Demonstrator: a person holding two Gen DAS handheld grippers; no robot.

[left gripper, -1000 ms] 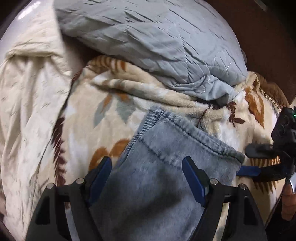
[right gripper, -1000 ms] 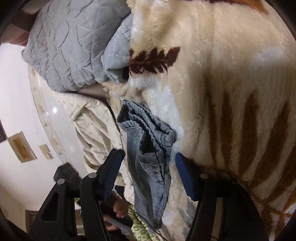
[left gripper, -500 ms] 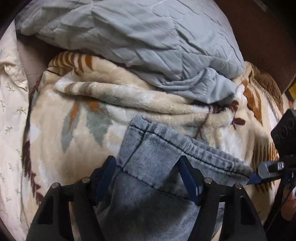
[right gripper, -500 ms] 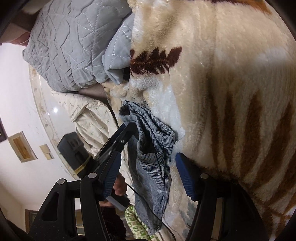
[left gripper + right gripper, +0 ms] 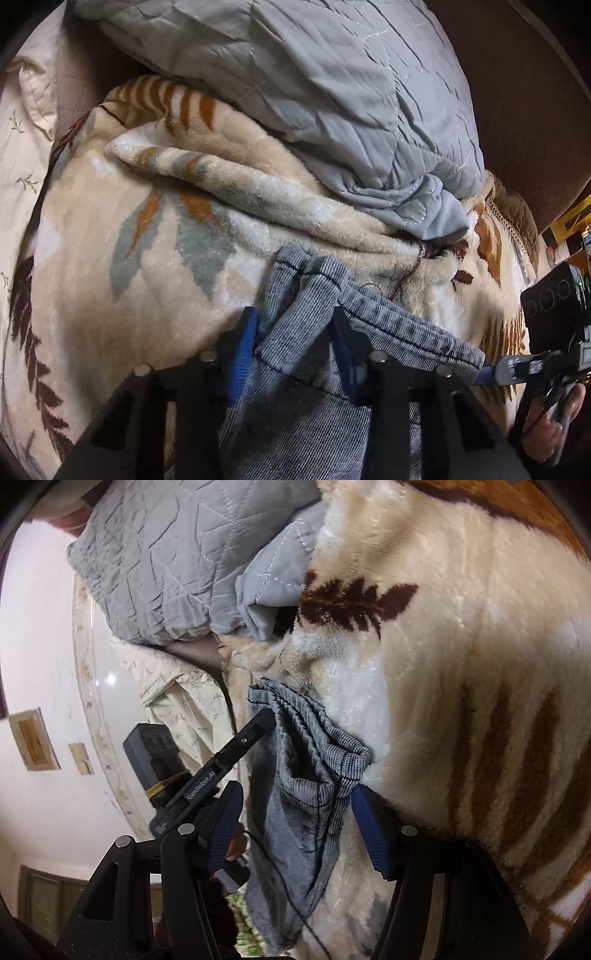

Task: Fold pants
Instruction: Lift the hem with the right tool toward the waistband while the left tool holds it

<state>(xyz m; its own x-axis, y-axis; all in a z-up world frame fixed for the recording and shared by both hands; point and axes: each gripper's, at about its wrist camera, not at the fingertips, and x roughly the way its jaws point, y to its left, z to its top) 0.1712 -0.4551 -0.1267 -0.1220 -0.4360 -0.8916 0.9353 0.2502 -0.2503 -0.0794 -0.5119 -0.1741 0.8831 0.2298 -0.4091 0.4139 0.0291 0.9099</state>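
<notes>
The blue-grey corduroy pants [image 5: 314, 325] lie on a fleece blanket, waistband end toward the pillow. My left gripper [image 5: 293, 343] has closed in on the bunched left corner of the waistband, which is pinched up between the blue pads. In the right wrist view the pants [image 5: 303, 775] hang between the jaws of my right gripper [image 5: 295, 819], which stand wide apart around the other waistband corner without pinching it. The left gripper [image 5: 258, 727] shows there too, gripping the far corner.
A cream fleece blanket [image 5: 129, 240] with brown and grey leaf print covers the bed. A grey quilted pillow [image 5: 314, 92] lies just beyond the waistband. A cream floral sheet [image 5: 177, 701] and white floor [image 5: 44, 627] lie to the left.
My left gripper's jaws have narrowed from wide open onto the waistband corner, bunching the fabric. It came into the right wrist view. My right gripper stayed open in place.
</notes>
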